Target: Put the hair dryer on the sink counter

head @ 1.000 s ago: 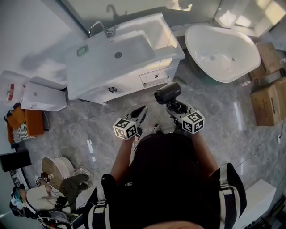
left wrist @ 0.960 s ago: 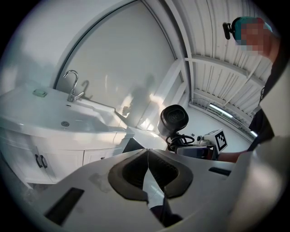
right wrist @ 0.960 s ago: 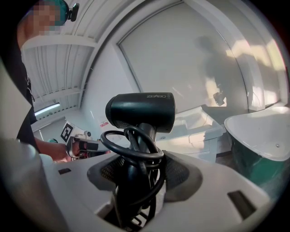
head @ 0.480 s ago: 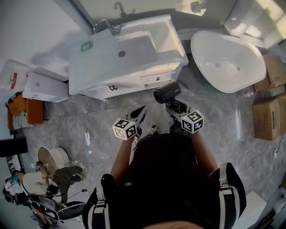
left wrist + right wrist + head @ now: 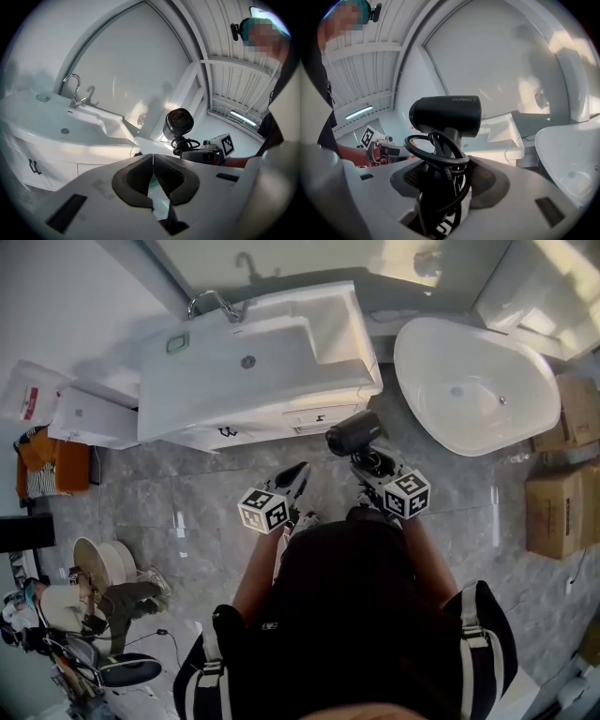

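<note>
Our right gripper (image 5: 440, 192) has its jaws spread wide and clamped on the handle of the black hair dryer (image 5: 446, 115). The coiled cord (image 5: 436, 157) is looped round that handle just above the pads. The dryer stands upright in the grip with its barrel crosswise on top. Our left gripper (image 5: 152, 174), just to the left, has its jaws together with nothing in them. The dryer hangs over the grey floor (image 5: 187, 493), just near of the right end of the white sink counter (image 5: 347, 357), not on it. A faucet (image 5: 214, 302) stands at the counter's far left, and a white bathtub (image 5: 473, 385) lies to the right.
</note>
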Motion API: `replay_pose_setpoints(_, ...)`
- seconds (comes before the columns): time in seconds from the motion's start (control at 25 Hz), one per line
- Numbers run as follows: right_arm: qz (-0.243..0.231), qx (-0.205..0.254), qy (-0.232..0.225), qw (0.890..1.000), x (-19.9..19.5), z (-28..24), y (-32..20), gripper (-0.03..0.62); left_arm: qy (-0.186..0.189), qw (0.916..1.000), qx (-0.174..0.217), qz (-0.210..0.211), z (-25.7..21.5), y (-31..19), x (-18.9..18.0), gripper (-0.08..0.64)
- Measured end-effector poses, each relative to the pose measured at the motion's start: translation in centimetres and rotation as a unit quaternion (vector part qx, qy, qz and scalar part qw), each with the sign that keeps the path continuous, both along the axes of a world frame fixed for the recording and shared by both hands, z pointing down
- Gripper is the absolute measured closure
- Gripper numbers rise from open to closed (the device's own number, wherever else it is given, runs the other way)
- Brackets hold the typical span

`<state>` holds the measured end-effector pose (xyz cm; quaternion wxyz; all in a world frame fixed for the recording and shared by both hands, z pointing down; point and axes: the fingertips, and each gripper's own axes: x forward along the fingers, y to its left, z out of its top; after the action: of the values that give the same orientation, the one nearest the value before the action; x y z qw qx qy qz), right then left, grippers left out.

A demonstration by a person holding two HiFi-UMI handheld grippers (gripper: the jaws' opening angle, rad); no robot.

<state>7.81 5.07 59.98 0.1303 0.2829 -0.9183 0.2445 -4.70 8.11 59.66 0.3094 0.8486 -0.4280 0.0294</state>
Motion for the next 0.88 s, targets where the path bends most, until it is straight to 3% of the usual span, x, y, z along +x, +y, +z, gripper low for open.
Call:
replay_pose_setpoints(0.52,-0.051,0.002,-0.002,0.999,5.3,0.0,-4.9,0.295,-0.004,0.9989,0.002,-0.047,-0.1,-3.5,5.9,0.543)
replay_pose_setpoints(0.88,-0.049,0.002,-0.001,0.999,6.6,0.1,-6.5,0.295,0.0,0.9985,0.0,-0.055,0.2,-4.7,6.7,0.543)
